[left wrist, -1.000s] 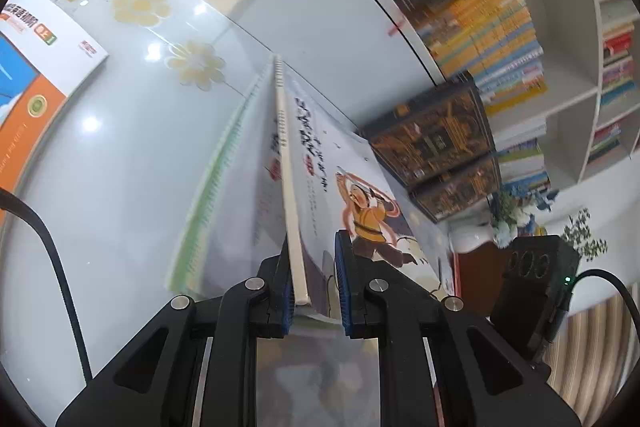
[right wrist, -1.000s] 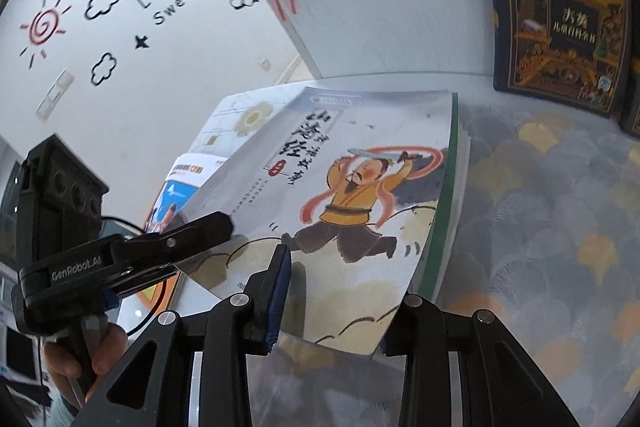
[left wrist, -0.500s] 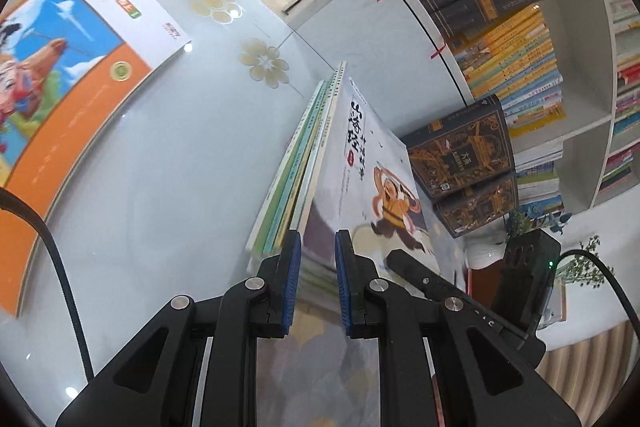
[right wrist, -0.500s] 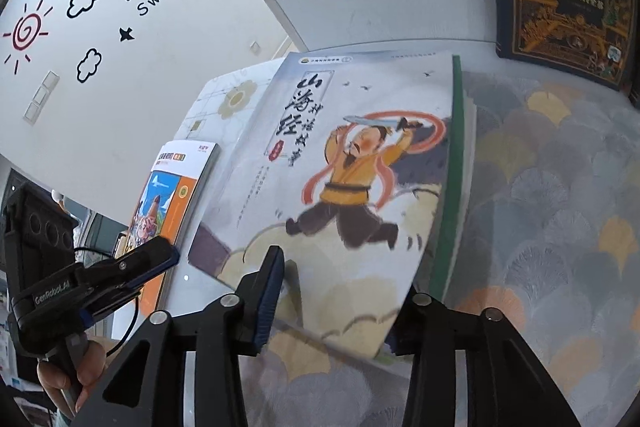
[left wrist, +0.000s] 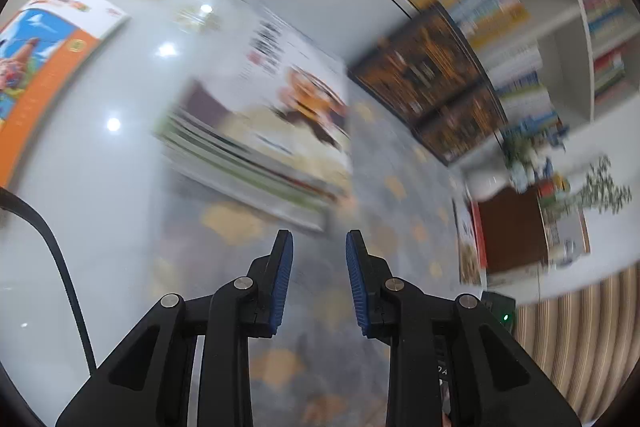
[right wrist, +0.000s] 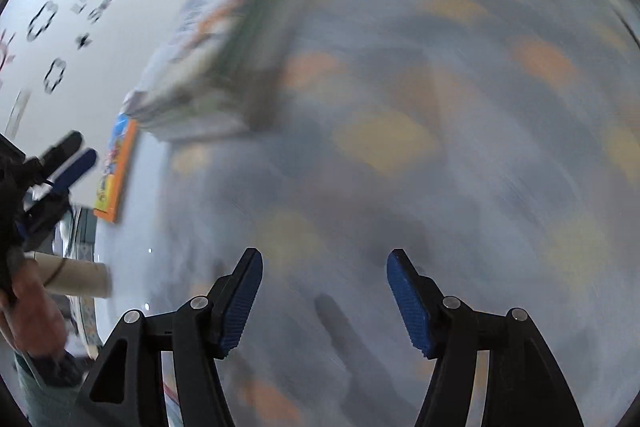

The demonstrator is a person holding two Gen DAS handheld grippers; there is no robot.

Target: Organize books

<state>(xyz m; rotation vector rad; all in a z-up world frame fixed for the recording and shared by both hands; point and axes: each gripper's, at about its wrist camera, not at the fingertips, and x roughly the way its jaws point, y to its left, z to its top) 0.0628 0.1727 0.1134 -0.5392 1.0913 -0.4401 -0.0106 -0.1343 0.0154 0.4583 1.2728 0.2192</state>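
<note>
Glossy white table [left wrist: 92,187] under me, ceiling lights reflecting off it. Right part is covered by a grey mat with yellow-orange fan pattern [right wrist: 400,147]. Stack of thin books [left wrist: 256,131] lies flat at mid distance, straddling the mat's left edge, cartoon-figure cover on top, green spines toward me. Orange-and-blue picture book [left wrist: 44,47] lies flat on bare table, far left, well apart from the stack. Dark ornate books [left wrist: 432,67] stand at the far right edge of the mat; blur hides whether they rest on it.
</note>
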